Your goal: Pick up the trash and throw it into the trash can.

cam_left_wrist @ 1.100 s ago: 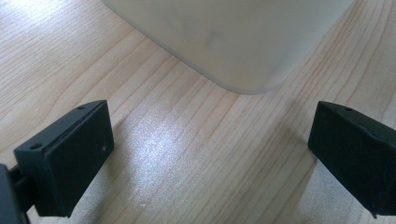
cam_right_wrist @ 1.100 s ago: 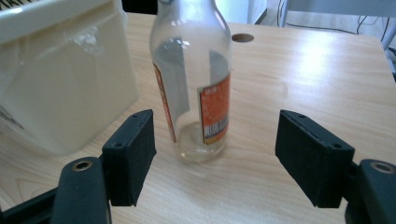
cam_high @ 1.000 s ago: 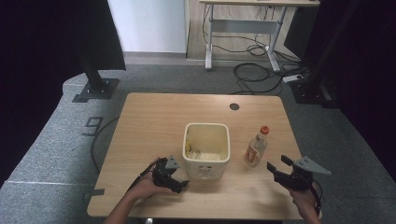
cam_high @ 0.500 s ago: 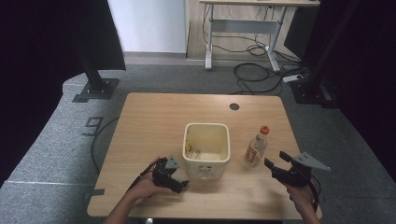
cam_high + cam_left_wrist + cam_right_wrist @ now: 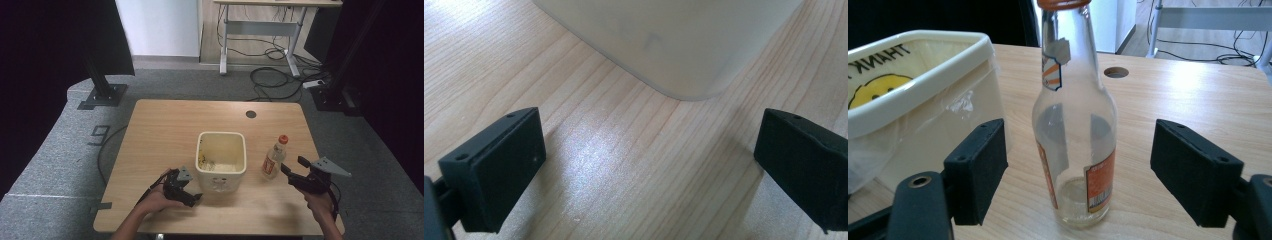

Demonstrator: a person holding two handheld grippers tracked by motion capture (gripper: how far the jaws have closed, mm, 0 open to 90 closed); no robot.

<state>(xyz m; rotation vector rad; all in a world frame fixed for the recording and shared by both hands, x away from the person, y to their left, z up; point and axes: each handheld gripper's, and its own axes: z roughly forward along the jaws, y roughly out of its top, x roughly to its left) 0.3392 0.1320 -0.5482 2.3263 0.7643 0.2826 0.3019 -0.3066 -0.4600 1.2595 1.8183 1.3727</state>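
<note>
My right claw (image 5: 1078, 175) is wide open w/ the empty glass bottle (image 5: 1074, 125) between its jaws, not yet touched; I judge this the pre-grasp, next needing a small push fwd, then a close on the body. Bottle stands upright on the wooden surface (image 5: 165, 125) just right of the cream bin (image 5: 221, 159), long axis vertical, orange cap (image 5: 283, 139) up. Left claw (image 5: 649, 165) also wide, low beside the bin's corner.

Bottle (image 5: 274, 160) just right of bin (image 5: 221, 159)
</note>
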